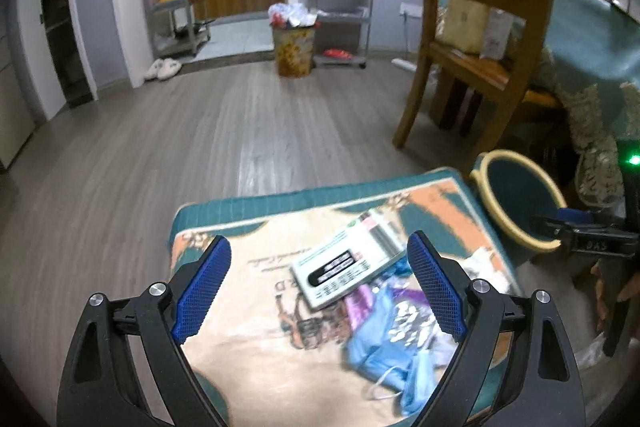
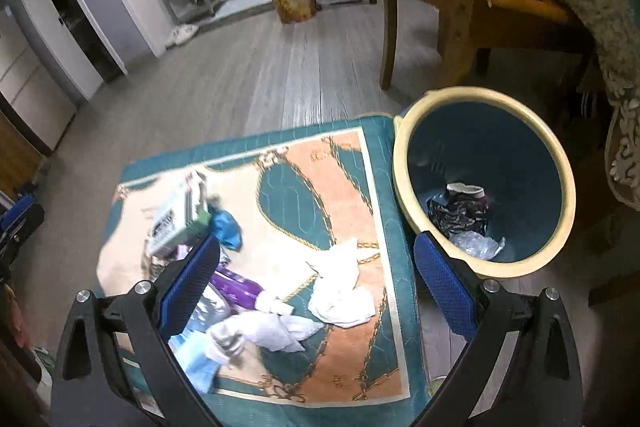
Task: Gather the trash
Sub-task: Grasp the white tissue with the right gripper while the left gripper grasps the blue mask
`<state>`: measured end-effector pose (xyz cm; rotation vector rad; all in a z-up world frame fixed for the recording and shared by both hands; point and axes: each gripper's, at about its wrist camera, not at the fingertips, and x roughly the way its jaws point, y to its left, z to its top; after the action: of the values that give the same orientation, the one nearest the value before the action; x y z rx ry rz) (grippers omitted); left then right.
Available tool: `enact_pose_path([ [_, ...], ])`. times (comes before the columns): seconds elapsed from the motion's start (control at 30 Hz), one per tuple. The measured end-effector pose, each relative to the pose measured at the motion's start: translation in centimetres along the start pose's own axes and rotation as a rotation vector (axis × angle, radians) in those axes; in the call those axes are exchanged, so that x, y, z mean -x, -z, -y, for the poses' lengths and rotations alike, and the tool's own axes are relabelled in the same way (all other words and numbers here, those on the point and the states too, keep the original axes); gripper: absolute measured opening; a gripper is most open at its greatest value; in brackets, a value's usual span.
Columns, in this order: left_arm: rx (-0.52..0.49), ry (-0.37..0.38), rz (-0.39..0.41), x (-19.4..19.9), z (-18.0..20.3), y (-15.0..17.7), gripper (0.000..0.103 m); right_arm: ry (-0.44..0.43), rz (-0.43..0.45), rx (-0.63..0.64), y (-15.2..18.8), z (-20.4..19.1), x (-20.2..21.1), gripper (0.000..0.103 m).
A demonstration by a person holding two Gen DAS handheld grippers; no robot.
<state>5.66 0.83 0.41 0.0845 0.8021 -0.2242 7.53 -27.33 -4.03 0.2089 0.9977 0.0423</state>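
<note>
Patterned cushion bearing trash: flat box, blue masks, purple wrapper, white tissues; yellow-rimmed bin just beside; left hand-held gripper and right hand-held gripper both spread wide, empty.

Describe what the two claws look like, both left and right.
Both match: the left claw and right claw have black, angular frames with triangular cutouts and silver round bolts. Each finger carries a blue, finely textured pad. No cables or sleeves are visible.
</note>
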Motion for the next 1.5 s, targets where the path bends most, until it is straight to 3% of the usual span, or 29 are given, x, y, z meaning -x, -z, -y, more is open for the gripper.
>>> enact_pose_path([
  [0.13,0.054,0.002,-0.047,-1.4,-1.1,0.6,0.089,0.021,-0.063,-0.007,0.6,0.5,-2.1,0.096],
  [0.27,0.042,0.005,-0.050,-2.0,-0.5,0.7,0.089,0.051,-0.118,0.002,1.2,1.0,-4.1,0.092],
  [0.6,-0.036,0.073,-0.167,-6.0,2.9,3.8,0.088,0.053,-0.234,0.059,2.6,0.6,-7.6,0.071],
  [0.7,-0.092,0.085,-0.213,-7.2,4.1,4.6,0.080,0.047,-0.252,0.068,2.8,0.4,-8.3,0.066],
  [0.9,-0.105,0.101,-0.311,-9.5,5.0,6.0,0.071,0.045,-0.296,0.074,3.1,0.3,-9.6,0.059],
  [1.13,-0.100,0.084,-0.370,-10.7,5.0,6.9,0.067,0.048,-0.313,0.077,3.2,0.1,-10.2,0.057],
  [1.23,-0.092,0.094,-0.389,-11.1,4.9,7.0,0.061,0.052,-0.335,0.088,3.4,0.0,-10.7,0.051],
  [1.33,-0.085,0.105,-0.413,-11.4,4.9,7.2,0.045,0.049,-0.355,0.103,3.7,-0.2,-11.1,0.033],
  [1.4,-0.089,0.108,-0.412,-11.3,5.0,7.2,0.024,0.046,-0.361,0.122,3.9,-0.5,-11.3,0.027],
  [1.43,-0.092,0.110,-0.400,-11.1,5.0,7.0,0.022,0.043,-0.361,0.136,4.0,-0.6,-11.4,0.019],
  [1.5,-0.101,0.111,-0.374,-10.7,5.2,6.6,0.017,0.041,-0.359,0.156,4.0,-0.9,-11.4,0.013],
])
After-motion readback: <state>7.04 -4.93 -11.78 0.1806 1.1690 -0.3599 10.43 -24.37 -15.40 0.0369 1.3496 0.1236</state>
